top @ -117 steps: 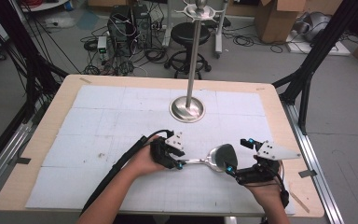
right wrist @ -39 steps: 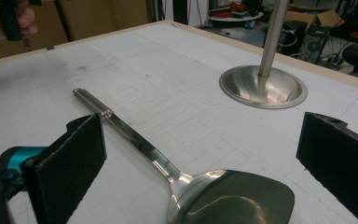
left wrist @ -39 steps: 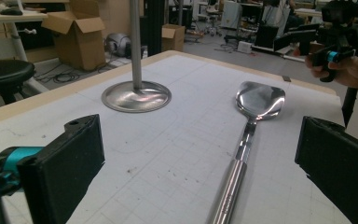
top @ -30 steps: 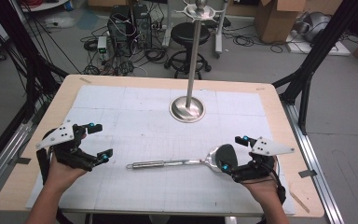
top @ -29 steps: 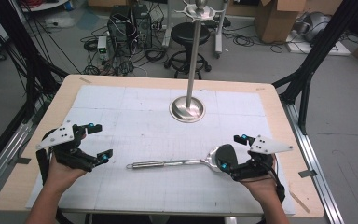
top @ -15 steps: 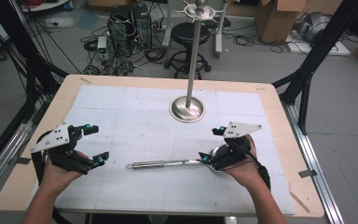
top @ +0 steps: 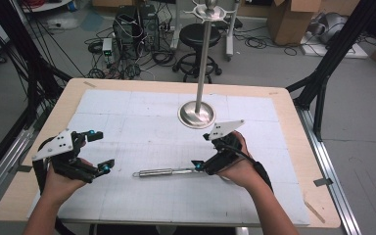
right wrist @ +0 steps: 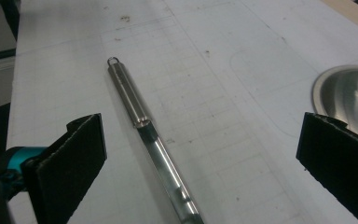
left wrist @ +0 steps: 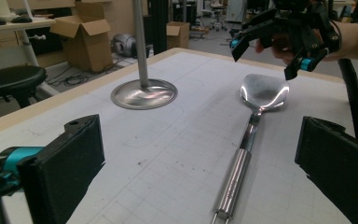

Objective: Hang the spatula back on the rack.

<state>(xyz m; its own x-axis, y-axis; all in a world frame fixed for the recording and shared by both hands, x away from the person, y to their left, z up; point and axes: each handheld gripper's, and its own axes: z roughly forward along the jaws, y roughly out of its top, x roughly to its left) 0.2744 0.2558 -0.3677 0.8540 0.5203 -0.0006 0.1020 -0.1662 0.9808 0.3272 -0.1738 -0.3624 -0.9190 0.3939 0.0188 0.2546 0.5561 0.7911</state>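
A steel spatula (top: 159, 172) lies flat on the white mat, handle to the left; its shiny head (left wrist: 263, 91) points toward the right gripper. My right gripper (top: 201, 152) hangs open just above the head end, looking along the shaft (right wrist: 168, 172) to the ringed handle (right wrist: 127, 91), and holds nothing. It shows from the left gripper view as the right gripper (left wrist: 279, 46), raised off the blade. My left gripper (top: 101, 150) rests open at the mat's left, clear of the handle tip; the handle (left wrist: 233, 184) lies between its jaws farther ahead.
A steel stand with a round base (top: 196, 114) and a tall pole (top: 203, 58) rises at the mat's far middle, close behind the right gripper. The base (right wrist: 349, 98) lies near the right jaw. The mat (top: 127, 117) sits on a wooden table (top: 293, 122).
The left gripper let go of the handle and drew back to the left. The right gripper has shifted left and forward over the spatula's head. The spatula lies where it was.
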